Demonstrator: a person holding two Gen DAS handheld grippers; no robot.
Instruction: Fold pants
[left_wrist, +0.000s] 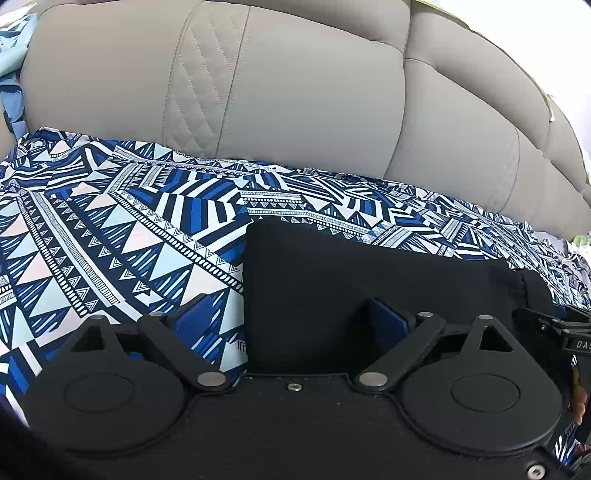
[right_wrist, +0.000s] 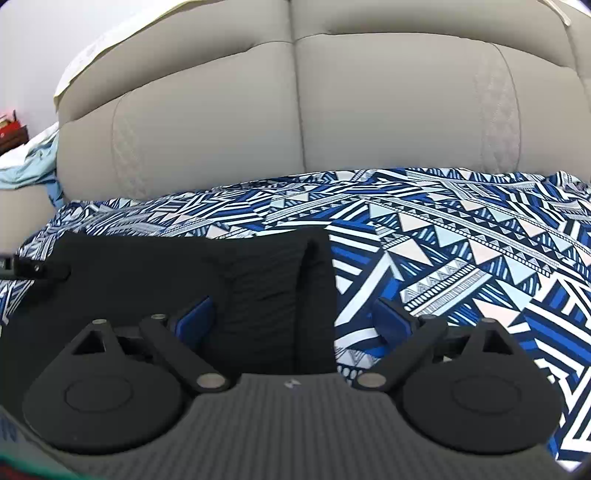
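Black pants lie folded flat on a blue-and-white patterned cloth; they also show in the right wrist view. My left gripper is open, low over the pants' left edge, with one blue pad on the cloth and the other over the pants. My right gripper is open over the pants' right edge, which carries a raised crease. Neither holds anything. Each view shows the other gripper at its rim.
A beige padded sofa back rises right behind the cloth, also in the right wrist view. Light blue fabric lies at the far left. The patterned cloth spreads wide on both sides.
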